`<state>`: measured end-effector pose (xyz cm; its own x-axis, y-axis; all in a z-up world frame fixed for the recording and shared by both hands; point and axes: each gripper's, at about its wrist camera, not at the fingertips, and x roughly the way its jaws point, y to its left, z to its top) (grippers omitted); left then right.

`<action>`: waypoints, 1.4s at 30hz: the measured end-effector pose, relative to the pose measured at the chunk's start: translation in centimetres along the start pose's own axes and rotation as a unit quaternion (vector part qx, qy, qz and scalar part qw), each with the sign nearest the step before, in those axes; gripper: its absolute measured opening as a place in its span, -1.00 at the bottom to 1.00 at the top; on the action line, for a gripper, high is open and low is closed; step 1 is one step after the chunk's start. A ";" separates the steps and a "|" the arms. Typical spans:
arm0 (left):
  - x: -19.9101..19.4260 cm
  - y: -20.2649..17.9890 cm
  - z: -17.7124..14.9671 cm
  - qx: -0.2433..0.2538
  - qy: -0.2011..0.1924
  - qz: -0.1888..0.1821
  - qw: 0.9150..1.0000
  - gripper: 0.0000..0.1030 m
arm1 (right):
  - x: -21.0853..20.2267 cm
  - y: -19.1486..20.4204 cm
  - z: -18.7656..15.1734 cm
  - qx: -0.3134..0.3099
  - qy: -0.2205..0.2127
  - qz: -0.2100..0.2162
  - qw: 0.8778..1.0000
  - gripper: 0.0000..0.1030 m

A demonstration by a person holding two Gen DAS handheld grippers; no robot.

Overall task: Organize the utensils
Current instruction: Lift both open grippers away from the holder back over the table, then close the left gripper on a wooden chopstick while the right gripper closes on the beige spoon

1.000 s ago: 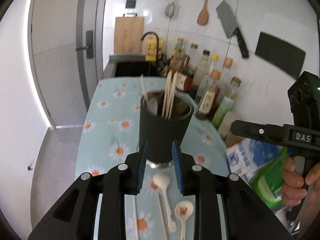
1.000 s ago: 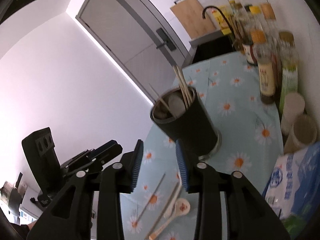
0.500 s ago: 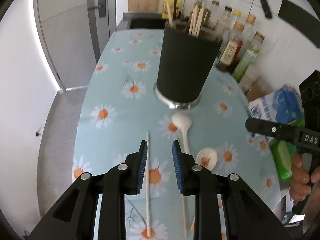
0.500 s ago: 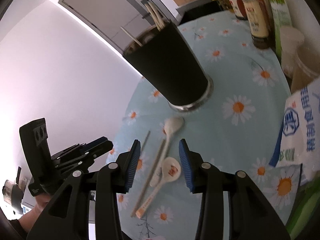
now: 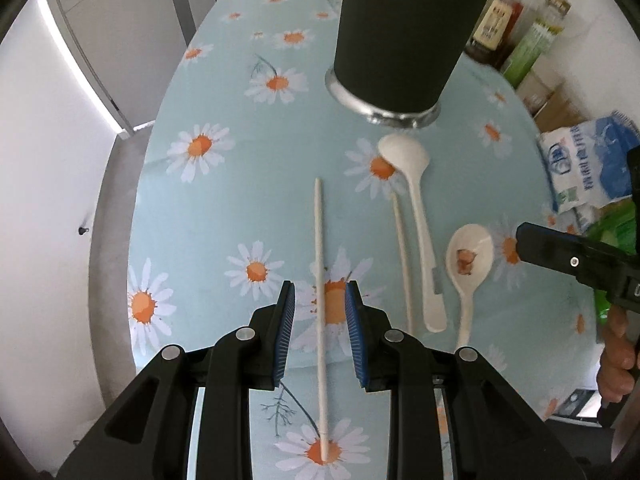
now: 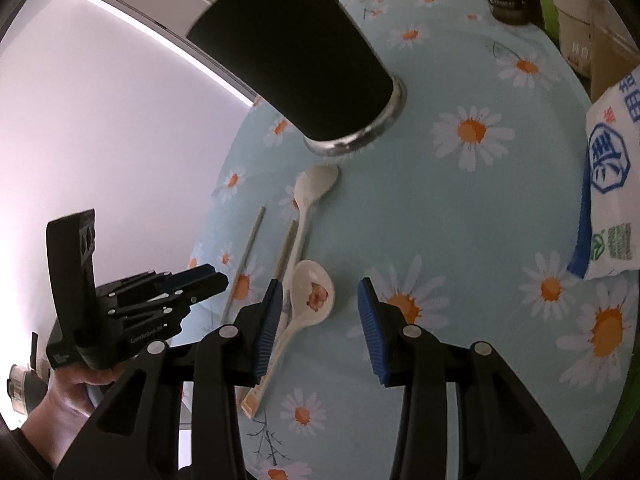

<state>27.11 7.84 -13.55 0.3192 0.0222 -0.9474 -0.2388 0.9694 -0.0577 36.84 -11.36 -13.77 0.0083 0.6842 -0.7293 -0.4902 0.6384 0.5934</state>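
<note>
left tool jaws apart astride chopstick; right tool gaping over printed spoon; black holder ahead; bag lettering unreadable

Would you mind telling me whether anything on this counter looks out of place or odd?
Yes: two chopsticks and two white spoons lie loose on the daisy tablecloth instead of standing in the black utensil holder. The patterned spoon has a reddish mark in its bowl.

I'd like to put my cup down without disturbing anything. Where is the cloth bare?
The flowered cloth is bare left of the black holder and the lone chopstick. Another bare stretch lies between the holder and the salt bag. It is crowded below the holder: two spoons, chopsticks and both tongs.
</note>
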 end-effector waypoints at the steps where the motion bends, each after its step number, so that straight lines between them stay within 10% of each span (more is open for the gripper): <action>1: 0.3 0.0 0.1 0.001 0.008 0.001 1.000 -0.52 | 0.2 0.0 0.0 0.001 0.003 0.000 1.000 -0.21; 26: 3.2 0.0 3.3 -0.008 0.122 0.019 0.992 -0.77 | 3.1 -0.6 0.0 0.013 0.044 -0.002 0.999 -0.79; 42: 3.2 1.1 2.8 -0.015 0.102 -0.017 0.995 -0.93 | 2.9 0.5 -0.3 0.006 0.033 -0.018 0.999 -0.91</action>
<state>30.43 9.71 -15.73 0.1361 -0.0635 -0.9887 -0.2588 0.9610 -0.0973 36.38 -9.20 -15.67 -0.0323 0.6363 -0.7708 -0.4794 0.6668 0.5706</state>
